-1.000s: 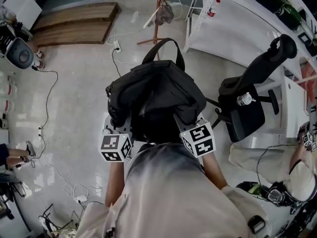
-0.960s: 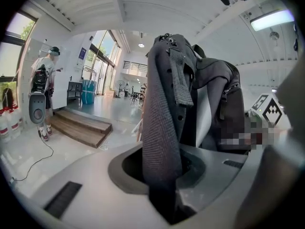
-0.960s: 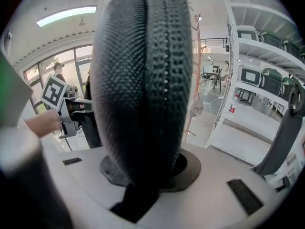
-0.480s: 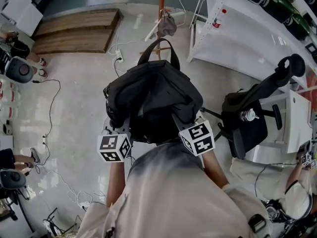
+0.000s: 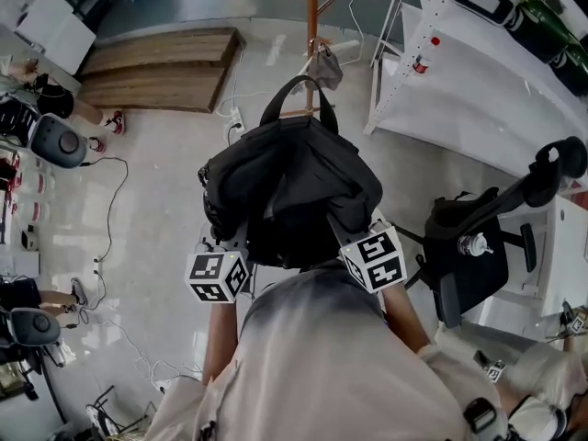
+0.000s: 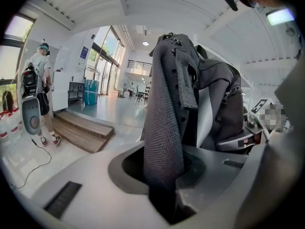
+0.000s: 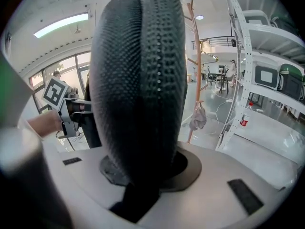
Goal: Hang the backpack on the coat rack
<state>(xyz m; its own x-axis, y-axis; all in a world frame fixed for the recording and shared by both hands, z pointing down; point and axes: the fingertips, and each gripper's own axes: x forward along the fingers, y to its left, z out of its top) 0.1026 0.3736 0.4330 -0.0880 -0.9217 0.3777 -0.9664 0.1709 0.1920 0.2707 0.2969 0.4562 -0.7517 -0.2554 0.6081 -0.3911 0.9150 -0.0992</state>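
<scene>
I carry a black backpack (image 5: 289, 186) in front of me with both grippers, its top handle (image 5: 299, 95) pointing toward the coat rack. The left gripper (image 5: 231, 239) is shut on a grey-black strap (image 6: 164, 128) of the backpack, which runs down into the jaws of that gripper (image 6: 167, 197). The right gripper (image 5: 346, 228) is shut on a padded mesh shoulder strap (image 7: 140, 80), which fills the gap in its jaws (image 7: 138, 192). The fingertips are hidden under fabric in the head view. The orange-brown coat rack (image 5: 312, 7) stands just beyond the bag, its pole (image 7: 196, 70) upright ahead.
A grey cloth (image 5: 323, 67) hangs low on the rack. White shelving (image 5: 478, 72) runs along the right, with a black office chair (image 5: 478, 246) beside it. A wooden platform (image 5: 156, 58) lies at far left, cables (image 5: 101, 237) trail on the floor, and a person (image 6: 40, 94) stands at left.
Both grippers and the backpack have moved forward toward the coat rack. The rack and platform appear nearer, and the chair has slid back to my right. Both grips are unchanged.
</scene>
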